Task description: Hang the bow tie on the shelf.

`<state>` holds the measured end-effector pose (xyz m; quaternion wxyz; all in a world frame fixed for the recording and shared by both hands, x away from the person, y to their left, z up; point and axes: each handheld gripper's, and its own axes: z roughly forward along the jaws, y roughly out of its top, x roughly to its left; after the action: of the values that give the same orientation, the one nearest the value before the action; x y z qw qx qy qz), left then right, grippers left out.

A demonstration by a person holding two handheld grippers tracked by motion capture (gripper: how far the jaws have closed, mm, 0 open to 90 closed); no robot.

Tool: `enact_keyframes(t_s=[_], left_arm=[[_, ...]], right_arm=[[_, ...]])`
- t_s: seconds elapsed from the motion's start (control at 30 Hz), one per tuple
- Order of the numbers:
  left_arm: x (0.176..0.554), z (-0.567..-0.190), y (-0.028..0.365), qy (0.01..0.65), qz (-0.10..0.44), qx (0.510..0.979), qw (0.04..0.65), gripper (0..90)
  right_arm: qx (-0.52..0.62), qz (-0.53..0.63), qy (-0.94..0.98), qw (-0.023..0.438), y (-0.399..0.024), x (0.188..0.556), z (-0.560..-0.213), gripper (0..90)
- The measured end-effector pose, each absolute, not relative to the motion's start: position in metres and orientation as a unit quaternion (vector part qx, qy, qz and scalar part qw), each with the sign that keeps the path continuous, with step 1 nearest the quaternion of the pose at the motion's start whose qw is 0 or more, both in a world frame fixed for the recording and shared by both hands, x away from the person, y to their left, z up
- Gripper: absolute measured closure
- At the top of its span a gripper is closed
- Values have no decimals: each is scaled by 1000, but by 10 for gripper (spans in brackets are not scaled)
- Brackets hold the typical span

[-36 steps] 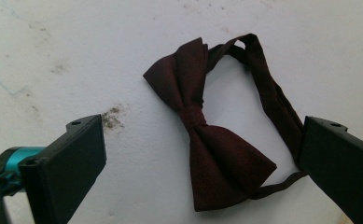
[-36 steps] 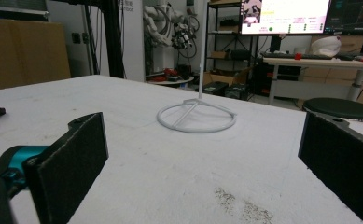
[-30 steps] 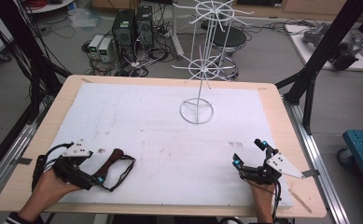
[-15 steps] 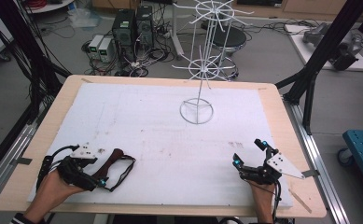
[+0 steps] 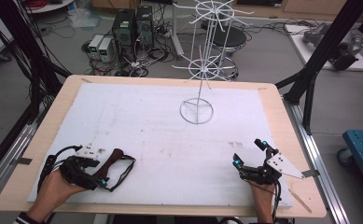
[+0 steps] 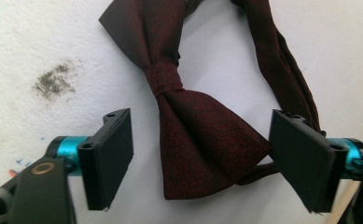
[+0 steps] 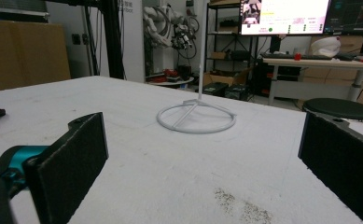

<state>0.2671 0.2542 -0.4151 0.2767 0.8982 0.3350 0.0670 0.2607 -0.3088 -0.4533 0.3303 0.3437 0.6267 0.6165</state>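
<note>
- Bow tie (image 6: 188, 126), dark maroon, lies flat on the white worktop (image 5: 160, 121) near its front left corner, right under your left gripper (image 5: 105, 176).
- Your left gripper (image 6: 201, 161) straddles the near wing of the bow tie; its jaws have just been closing, with that wing between them.
- In the left gripper view the right pad sits at the edge of the wing, seemingly just touching it, while the left pad stands apart from the cloth with bare worktop showing in the gap. So the jaws are part-way closed and not yet pinching the fabric.
- The bow tie's long axis runs from wing to wing: in the left gripper view it points away from you along the line of the jaws, leaning to the upper left, with the knot in the middle.
- The neck strap (image 6: 282, 65) loops off from the far end and comes down the right side, passing behind the right pad.
- In the high view the bow tie (image 5: 112, 159) angles up and to the right from your left hand (image 5: 58, 189), the strap curling beside it.
- Your right gripper (image 5: 250, 157) rests near the front right of the worktop, well apart from the bow tie, jaws spread wide with nothing between them.
- A white wire display stand (image 5: 196, 111) stands upright at the middle back of the worktop.
</note>
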Motion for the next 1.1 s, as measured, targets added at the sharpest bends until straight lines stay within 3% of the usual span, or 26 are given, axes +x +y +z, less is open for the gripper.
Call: enact_keyframes(t_s=[0.23,0.37,0.43,0.73,1.1], left_arm=[[269,-416,254,347,49,896,272,464],[270,-415,256,347,52,897,269,700],[270,-416,255,348,58,897,267,741],[270,-415,256,342,68,894,281,750],[274,-412,261,335,88,867,357,748]], right_arm=[[342,617,627,331,-309,261,-453,7],[343,616,627,332,-309,261,-453,7],[342,617,626,332,-309,261,-453,7],[340,616,627,335,-309,261,-453,7],[342,616,629,329,-308,260,-453,7]])
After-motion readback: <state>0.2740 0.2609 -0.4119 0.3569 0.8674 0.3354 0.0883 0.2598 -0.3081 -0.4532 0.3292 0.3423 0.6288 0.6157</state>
